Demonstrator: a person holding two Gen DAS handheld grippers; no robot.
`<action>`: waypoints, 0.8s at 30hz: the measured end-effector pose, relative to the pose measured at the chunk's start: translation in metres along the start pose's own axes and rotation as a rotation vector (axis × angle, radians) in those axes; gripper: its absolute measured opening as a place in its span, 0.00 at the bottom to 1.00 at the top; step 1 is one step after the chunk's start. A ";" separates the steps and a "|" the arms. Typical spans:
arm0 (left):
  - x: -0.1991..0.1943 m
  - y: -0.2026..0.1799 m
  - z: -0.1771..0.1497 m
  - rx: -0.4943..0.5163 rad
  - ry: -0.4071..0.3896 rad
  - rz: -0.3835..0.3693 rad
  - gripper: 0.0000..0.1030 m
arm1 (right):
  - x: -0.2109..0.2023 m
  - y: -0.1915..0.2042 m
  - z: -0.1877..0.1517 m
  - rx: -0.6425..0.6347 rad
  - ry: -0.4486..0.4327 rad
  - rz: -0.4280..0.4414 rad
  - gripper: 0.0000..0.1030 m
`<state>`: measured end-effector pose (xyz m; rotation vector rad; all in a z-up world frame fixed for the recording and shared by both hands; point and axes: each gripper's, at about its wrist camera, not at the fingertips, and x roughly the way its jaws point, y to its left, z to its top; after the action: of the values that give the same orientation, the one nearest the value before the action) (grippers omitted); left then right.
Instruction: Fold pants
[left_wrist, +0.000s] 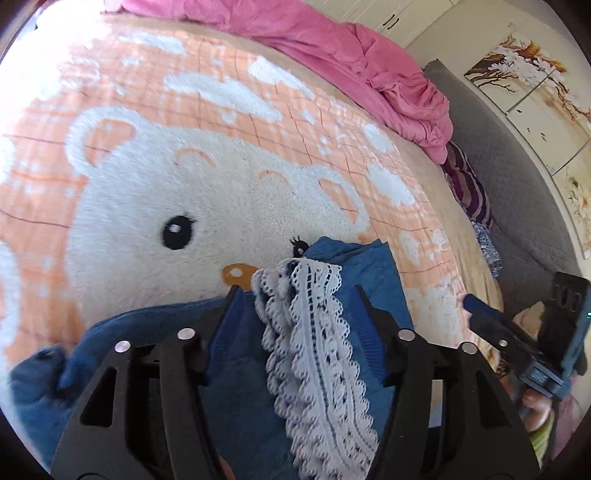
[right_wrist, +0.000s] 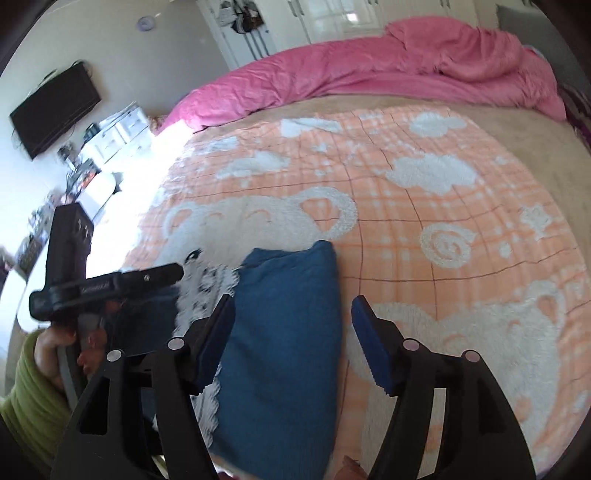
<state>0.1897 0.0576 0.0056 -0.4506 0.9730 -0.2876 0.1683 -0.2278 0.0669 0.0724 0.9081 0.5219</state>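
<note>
Blue pants on blanket, lace trim sharp only from left wrist

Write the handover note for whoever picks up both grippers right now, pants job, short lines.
Left gripper: open, jaws apart over the blue pants, with the white lace trim lying between them; pads not pressing on it.
Right gripper: open, jaws apart above the pants' folded end; nothing held.
Pants: on the bear-print blanket, bunched into a narrow blue bundle, lace along one edge. Pink duvet lies beyond, clear of the work.
Done: the pants look folded at least once lengthwise.
Left: probably another fold across, then flatten and square the edges.
</note>
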 end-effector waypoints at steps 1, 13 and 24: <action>-0.013 -0.002 -0.005 0.010 -0.029 0.033 0.54 | -0.005 0.004 -0.001 -0.010 -0.010 0.010 0.69; -0.075 -0.024 -0.076 -0.014 -0.080 0.015 0.63 | 0.008 0.014 -0.054 -0.061 0.056 0.000 0.74; -0.033 -0.020 -0.136 -0.009 0.074 -0.034 0.63 | 0.019 -0.004 -0.083 0.047 0.084 -0.046 0.74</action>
<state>0.0566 0.0218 -0.0260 -0.4679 1.0402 -0.3327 0.1159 -0.2353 0.0004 0.0724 1.0023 0.4633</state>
